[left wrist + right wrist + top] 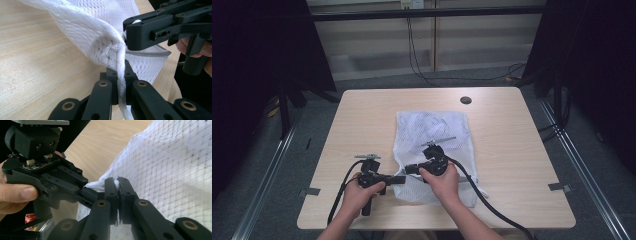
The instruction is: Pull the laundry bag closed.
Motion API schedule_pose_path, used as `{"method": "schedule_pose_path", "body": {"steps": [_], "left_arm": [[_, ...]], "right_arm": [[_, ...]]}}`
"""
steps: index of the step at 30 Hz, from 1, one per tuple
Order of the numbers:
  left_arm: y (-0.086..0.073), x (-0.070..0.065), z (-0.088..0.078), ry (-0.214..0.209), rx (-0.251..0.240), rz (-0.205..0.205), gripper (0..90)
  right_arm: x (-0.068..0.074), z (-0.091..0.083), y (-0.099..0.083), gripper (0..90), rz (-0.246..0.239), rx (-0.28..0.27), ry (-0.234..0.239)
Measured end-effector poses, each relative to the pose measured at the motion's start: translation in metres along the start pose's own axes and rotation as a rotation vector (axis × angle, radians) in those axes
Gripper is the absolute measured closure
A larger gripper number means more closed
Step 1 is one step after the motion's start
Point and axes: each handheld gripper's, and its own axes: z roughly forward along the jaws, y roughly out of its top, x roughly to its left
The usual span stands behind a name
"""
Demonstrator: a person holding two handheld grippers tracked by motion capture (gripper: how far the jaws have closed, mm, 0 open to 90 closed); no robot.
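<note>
Where the white mesh bag (pixel 432 150) lies flat on the worktop (pixel 362 115), it sits just right of centre in the high view, its long axis running from 12 to 6 o'clock. Its near left corner, at about 7 o'clock of the bag, is lifted off the surface and gripped from both sides. The left tongs (pixel 401 179) point toward 3 o'clock and are clenched on the bag's edge; in the left gripper view (pixel 121 75) a bunched strip of mesh runs down between the two closed jaws. The right tongs (pixel 410 169) point toward 9 o'clock and are likewise clenched on the bag; in the right gripper view (pixel 117 186) a small fold of white fabric is pinched between the jaws. The two tongs meet nearly tip to tip at the same corner. Each is held by a hand, the left hand (pixel 359 192) near the 6 o'clock edge of the worktop, the right hand (pixel 442 180) over the bag. A small dark disc (pixel 465 100) lies at 12 o'clock, well apart from the bag.
</note>
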Motion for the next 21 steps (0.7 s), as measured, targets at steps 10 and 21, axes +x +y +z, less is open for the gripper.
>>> {"method": "schedule_pose_path", "body": {"steps": [10, 21], "left_arm": [[0.0001, -0.0017, -0.0017, -0.003, -0.006, -0.001, 88.7], [0.0004, -0.001, -0.0043, -0.005, -0.011, 0.003, 88.6]], "right_arm": [[-0.0018, -0.0019, -0.0013, 87.0, 0.002, -0.003, 0.005], [-0.0053, -0.0049, -0.0037, 87.0, -0.009, 0.007, -0.025]]}}
